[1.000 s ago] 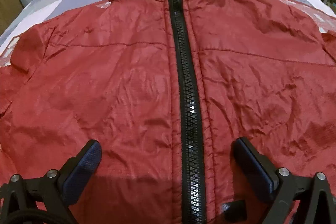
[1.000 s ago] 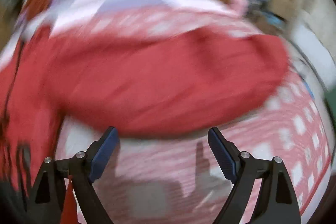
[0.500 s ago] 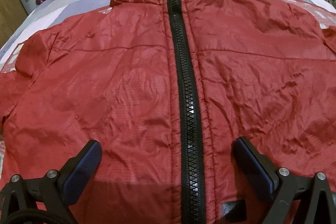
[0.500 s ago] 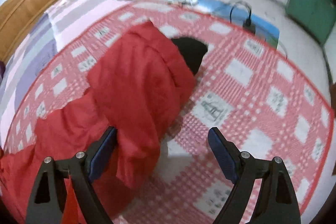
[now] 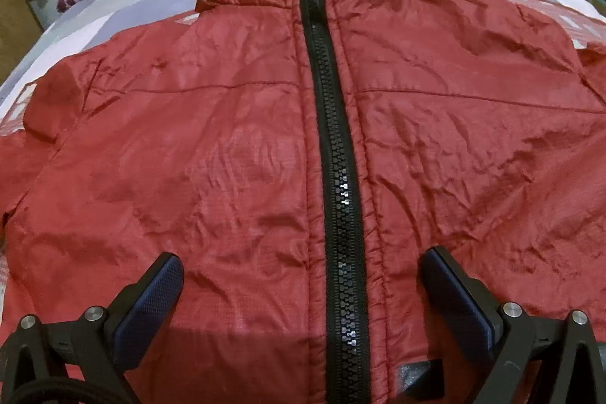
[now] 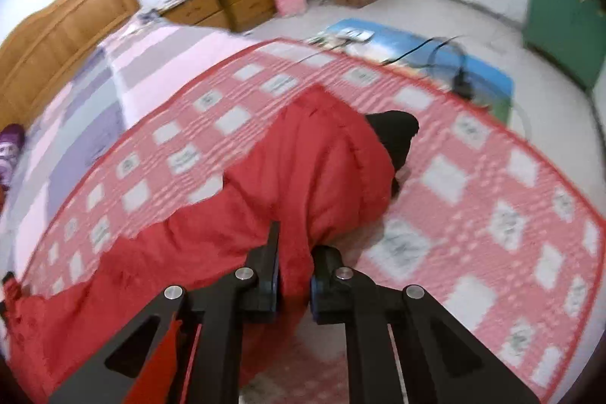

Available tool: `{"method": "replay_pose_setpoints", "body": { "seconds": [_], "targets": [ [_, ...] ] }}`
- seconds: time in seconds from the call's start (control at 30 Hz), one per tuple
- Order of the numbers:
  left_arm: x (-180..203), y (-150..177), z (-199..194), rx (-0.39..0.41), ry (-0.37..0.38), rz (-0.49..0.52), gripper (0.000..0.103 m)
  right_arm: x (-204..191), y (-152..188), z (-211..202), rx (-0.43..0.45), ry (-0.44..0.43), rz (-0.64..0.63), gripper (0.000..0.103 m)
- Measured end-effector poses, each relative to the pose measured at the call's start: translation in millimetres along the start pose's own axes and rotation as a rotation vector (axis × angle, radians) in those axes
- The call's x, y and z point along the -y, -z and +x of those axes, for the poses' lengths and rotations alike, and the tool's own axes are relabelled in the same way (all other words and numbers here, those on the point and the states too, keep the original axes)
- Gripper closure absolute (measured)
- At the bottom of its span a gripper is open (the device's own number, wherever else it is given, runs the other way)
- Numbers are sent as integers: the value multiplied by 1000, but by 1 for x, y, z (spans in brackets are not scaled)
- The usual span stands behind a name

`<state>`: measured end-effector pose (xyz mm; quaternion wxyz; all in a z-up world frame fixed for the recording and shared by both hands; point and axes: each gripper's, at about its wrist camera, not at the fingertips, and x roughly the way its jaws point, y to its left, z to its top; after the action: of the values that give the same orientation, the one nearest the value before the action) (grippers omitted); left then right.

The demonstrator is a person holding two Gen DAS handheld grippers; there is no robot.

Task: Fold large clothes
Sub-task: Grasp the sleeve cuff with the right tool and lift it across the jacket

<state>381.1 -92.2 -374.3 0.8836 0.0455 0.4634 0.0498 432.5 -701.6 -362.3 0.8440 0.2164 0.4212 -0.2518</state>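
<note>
I see the red jacket (image 5: pixel 235 154) spread front-up across the checked bedspread (image 6: pixel 473 184), its black zipper (image 5: pixel 342 199) done up and running straight away from me toward the collar, one sleeve (image 6: pixel 318 169) trailing out sideways with its black cuff (image 6: pixel 395 135) at the far end. My left gripper (image 5: pixel 301 284) hangs over the lower front with its jaws spread wide, the zipper passing between them and neither pad gripping the cloth. My right gripper (image 6: pixel 294 252) has just been closing, and its jaws now pinch a fold of the sleeve near its lower edge.
</note>
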Motion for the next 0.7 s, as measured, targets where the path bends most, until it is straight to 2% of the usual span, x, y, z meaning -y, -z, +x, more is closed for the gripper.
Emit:
{"method": "replay_pose_setpoints", "body": {
  "seconds": [0.13,0.23,0.3,0.43,0.47,0.57,0.7],
  "targets": [
    [-7,-6,-4,-38,26,-29,0,-7,-2,-16,26,31,-22,92],
    [-14,-8,-10,-47,48,-28,0,-25,-2,-45,121,70,-108,92],
    [-19,-9,-17,-36,58,-22,0,-51,3,-77,214,107,-223,92],
    [-31,-10,-34,-6,68,-22,0,-102,15,-128,351,95,-377,92],
    [-37,-11,-40,1,66,-22,0,-124,23,-146,395,69,-426,92],
    [-56,-8,-53,13,64,-29,0,-182,50,-178,454,-7,-544,92],
    [-80,1,-70,21,52,-33,0,-262,106,-204,462,-140,-693,92]
  ]
}}
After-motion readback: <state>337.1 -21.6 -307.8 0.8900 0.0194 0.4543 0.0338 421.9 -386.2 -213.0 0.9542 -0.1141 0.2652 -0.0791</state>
